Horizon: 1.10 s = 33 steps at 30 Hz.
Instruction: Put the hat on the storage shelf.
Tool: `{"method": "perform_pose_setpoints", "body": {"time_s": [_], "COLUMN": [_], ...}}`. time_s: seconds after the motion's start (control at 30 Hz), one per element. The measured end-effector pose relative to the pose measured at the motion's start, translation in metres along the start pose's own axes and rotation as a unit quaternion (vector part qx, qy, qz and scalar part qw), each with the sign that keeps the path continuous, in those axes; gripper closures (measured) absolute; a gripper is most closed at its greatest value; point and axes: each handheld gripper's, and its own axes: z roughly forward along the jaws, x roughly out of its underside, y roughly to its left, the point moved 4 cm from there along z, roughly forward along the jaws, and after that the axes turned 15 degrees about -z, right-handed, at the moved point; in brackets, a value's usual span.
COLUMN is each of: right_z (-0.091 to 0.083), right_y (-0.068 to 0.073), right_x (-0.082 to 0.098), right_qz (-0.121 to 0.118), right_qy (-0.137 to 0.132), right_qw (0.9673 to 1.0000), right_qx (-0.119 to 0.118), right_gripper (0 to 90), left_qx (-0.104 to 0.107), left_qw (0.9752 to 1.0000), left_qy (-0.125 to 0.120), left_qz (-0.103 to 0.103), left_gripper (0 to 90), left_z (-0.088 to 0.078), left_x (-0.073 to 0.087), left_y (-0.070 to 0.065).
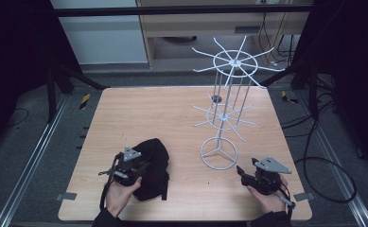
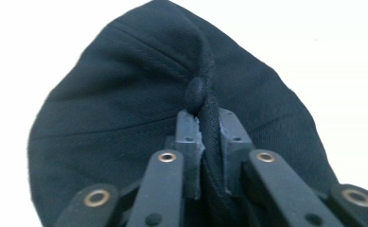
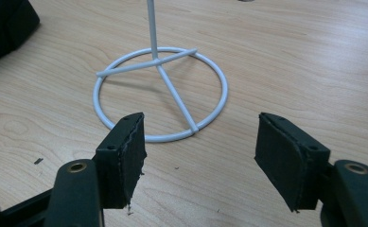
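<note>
Left gripper (image 1: 125, 166) sits at the near left of the table (image 1: 172, 109), clamped on a pinched fold of the black cap (image 1: 154, 163). Its own view shows the jaws nearly together with a ridge of dark fabric squeezed between the pads (image 2: 189, 142), right below the cap's top button (image 2: 199, 90). Cap (image 2: 125, 118) lies on the wood, just beside and partly under that gripper (crown side up, as far as the stitching shows).

Right gripper (image 1: 252, 176) at the near right, held in the person's right hand (image 1: 269, 198), jaws spread wide, nothing between them. Right gripper view looks past its pads (image 3: 125, 156) at the ring base (image 3: 160, 94) of the white wire rack (image 1: 224, 99), close ahead, not touching. Rack stands upright right of centre, well apart from the cap.
</note>
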Motion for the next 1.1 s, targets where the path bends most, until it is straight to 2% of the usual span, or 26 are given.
{"method": "perform_pose_setpoints", "body": {"time_s": [0.03, 0.07, 0.13, 0.23, 0.27, 0.37, 0.4, 0.43, 0.5, 0.53, 0.57, 0.6, 0.63, 0.67, 0.7, 0.73, 0.77, 0.8, 0.83, 0.87, 0.9, 0.93, 0.97, 1.0, 1.07, 1.1], "right_z": [0.000, 0.000, 0.000, 0.001, 0.001, 0.000, 0.000, 0.000, -0.001, 0.000, 0.000, 0.000, 0.000, 0.000, 0.000, 0.000, 0.000, 0.000, 0.000, 0.000, 0.000, 0.000, 0.000, 0.000, 0.001, 0.000], "right_y": [0.000, 0.000, 0.000, 0.000, 0.000, -0.001, -0.002, -0.002, -0.002, -0.002, -0.002, -0.001, -0.001, -0.001, -0.001, -0.001, -0.001, -0.001, -0.002, -0.002, -0.002, -0.002, -0.002, -0.002, -0.002, -0.002], "right_x": [0.000, 0.000, 0.001, 0.001, 0.001, 0.001, 0.001, 0.001, 0.001, 0.001, 0.001, 0.001, 0.001, 0.001, 0.001, 0.001, 0.001, 0.001, 0.001, 0.001, 0.001, 0.001, 0.001, 0.001, 0.001, 0.001], "right_qz": [0.000, 0.001, 0.000, -0.002, -0.002, 0.002, 0.005, 0.005, 0.010, 0.004, 0.004, 0.005, 0.005, 0.004, 0.004, 0.004, 0.005, 0.005, 0.002, 0.001, 0.002, 0.003, 0.003, 0.000, -0.001, 0.001], "right_qy": [0.000, 0.001, 0.001, 0.001, 0.001, -0.001, -0.001, -0.001, -0.002, -0.003, -0.003, -0.002, -0.002, -0.002, -0.002, -0.003, -0.003, -0.003, -0.004, -0.004, -0.004, -0.003, -0.003, -0.004, -0.004, -0.003], "right_qw": [1.0000, 1.0000, 1.0000, 1.0000, 1.0000, 1.0000, 1.0000, 1.0000, 1.0000, 1.0000, 1.0000, 1.0000, 1.0000, 1.0000, 1.0000, 1.0000, 1.0000, 1.0000, 1.0000, 1.0000, 1.0000, 1.0000, 1.0000, 1.0000, 1.0000, 1.0000], "right_qx": [0.000, 0.000, -0.001, -0.001, -0.001, 0.000, 0.002, 0.002, 0.000, 0.004, 0.004, 0.002, 0.002, 0.000, 0.001, 0.002, 0.002, 0.002, 0.004, 0.006, 0.006, 0.005, 0.005, 0.006, 0.007, 0.006], "right_gripper": [34.0, 34.1, 34.1, 34.2, 34.2, 34.2, 34.2, 34.2, 34.2, 34.2, 34.2, 34.2, 34.2, 34.2, 34.2, 34.2, 34.2, 34.2, 34.2, 34.2, 34.2, 34.2, 34.2, 34.2, 34.2, 34.2], "left_qx": [0.000, 0.007, 0.014, 0.024, 0.034, 0.041, 0.050, 0.050, 0.059, 0.067, 0.067, 0.075, 0.075, 0.082, 0.082, 0.090, 0.090, 0.094, 0.098, 0.107, 0.112, 0.112, 0.115, 0.122, 0.129, 0.129], "left_qw": [1.0000, 0.9998, 0.9994, 0.9985, 0.9971, 0.9953, 0.9930, 0.9930, 0.9905, 0.9880, 0.9880, 0.9857, 0.9857, 0.9833, 0.9833, 0.9809, 0.9809, 0.9795, 0.9777, 0.9738, 0.9717, 0.9717, 0.9695, 0.9651, 0.9602, 0.9602], "left_qy": [0.000, -0.017, -0.033, -0.048, -0.068, -0.086, -0.105, -0.105, -0.121, -0.136, -0.136, -0.148, -0.148, -0.159, -0.159, -0.170, -0.170, -0.176, -0.184, -0.199, -0.206, -0.206, -0.214, -0.230, -0.245, -0.245], "left_qz": [0.000, 0.002, 0.003, 0.006, 0.009, 0.016, 0.021, 0.021, 0.025, 0.029, 0.029, 0.029, 0.029, 0.029, 0.029, 0.028, 0.028, 0.028, 0.028, 0.028, 0.028, 0.028, 0.029, 0.031, 0.031, 0.031], "left_gripper": [82.7, 83.1, 83.4, 83.6, 83.7, 83.7, 83.8, 83.8, 83.8, 83.8, 83.8, 83.8, 83.8, 83.9, 83.9, 83.9, 83.9, 83.9, 83.8, 83.9, 83.9, 83.9, 83.9, 83.9, 83.9, 83.9], "left_z": [0.000, -0.007, -0.015, -0.023, -0.030, -0.038, -0.046, -0.046, -0.052, -0.059, -0.059, -0.064, -0.064, -0.069, -0.069, -0.075, -0.075, -0.078, -0.082, -0.090, -0.095, -0.095, -0.099, -0.108, -0.117, -0.117], "left_x": [0.000, -0.003, -0.006, -0.009, -0.012, -0.016, -0.019, -0.019, -0.021, -0.024, -0.024, -0.026, -0.026, -0.028, -0.028, -0.031, -0.031, -0.033, -0.035, -0.040, -0.042, -0.042, -0.045, -0.049, -0.054, -0.054], "left_y": [0.000, 0.001, 0.002, 0.002, 0.001, -0.001, -0.003, -0.003, -0.005, -0.007, -0.007, -0.008, -0.008, -0.010, -0.010, -0.012, -0.012, -0.012, -0.013, -0.015, -0.016, -0.016, -0.017, -0.019, -0.020, -0.020]}}
